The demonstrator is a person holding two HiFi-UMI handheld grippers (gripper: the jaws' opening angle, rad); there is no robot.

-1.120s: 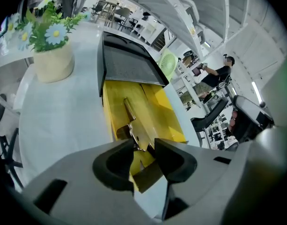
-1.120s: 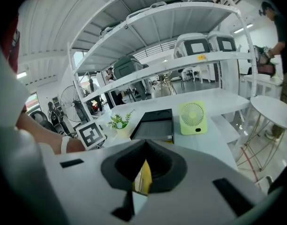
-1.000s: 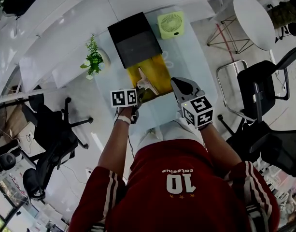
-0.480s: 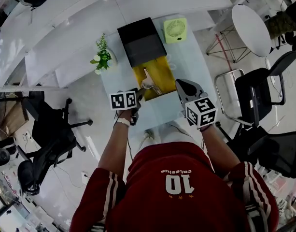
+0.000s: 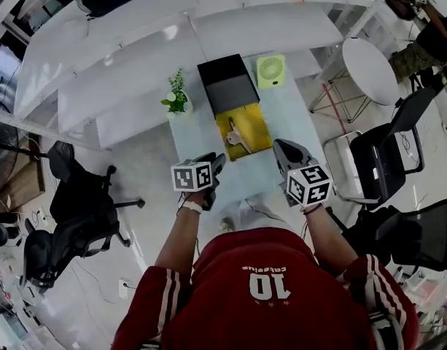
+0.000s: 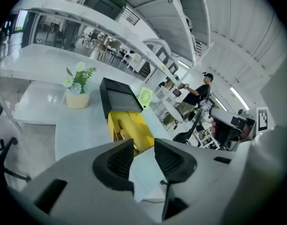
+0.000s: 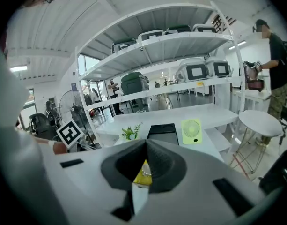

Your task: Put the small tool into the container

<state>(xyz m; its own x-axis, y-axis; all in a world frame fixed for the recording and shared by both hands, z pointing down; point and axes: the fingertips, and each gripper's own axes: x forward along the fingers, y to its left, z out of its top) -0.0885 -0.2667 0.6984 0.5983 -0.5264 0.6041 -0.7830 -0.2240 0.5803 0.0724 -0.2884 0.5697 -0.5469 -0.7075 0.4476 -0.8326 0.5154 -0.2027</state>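
The small tool [image 5: 238, 135] is a pale, angular piece. It looks to me like metal or hard plastic, though it is too small in the head view to say what kind of tool it is. I judge it stiff, light and a little slick, so nothing I could crush, but it might pivot or slide if I pinched it at one end. If I had to lift it, I would close on the middle of its longer arm, across the narrow side, and keep it level.

It already lies inside the yellow container [image 5: 258, 119], slanting across the floor towards the left wall. The container sits on the pale table [image 5: 208, 133], its far end touching a black box [image 5: 227, 84]. A potted plant [image 5: 177, 97] stands to the left of the box and a green fan [image 5: 270, 70] to its right.

Both of my tools hang on the near side of the container, apart from it, and neither touches the tool. My left gripper [image 6: 143, 146] is near the container's near-left corner, its jaws a narrow gap apart with only the table and container [image 6: 133, 123] showing between them. My right gripper [image 7: 145, 146] is off the near-right corner, its tips pressed together on nothing.

By my reading, the placing is done.
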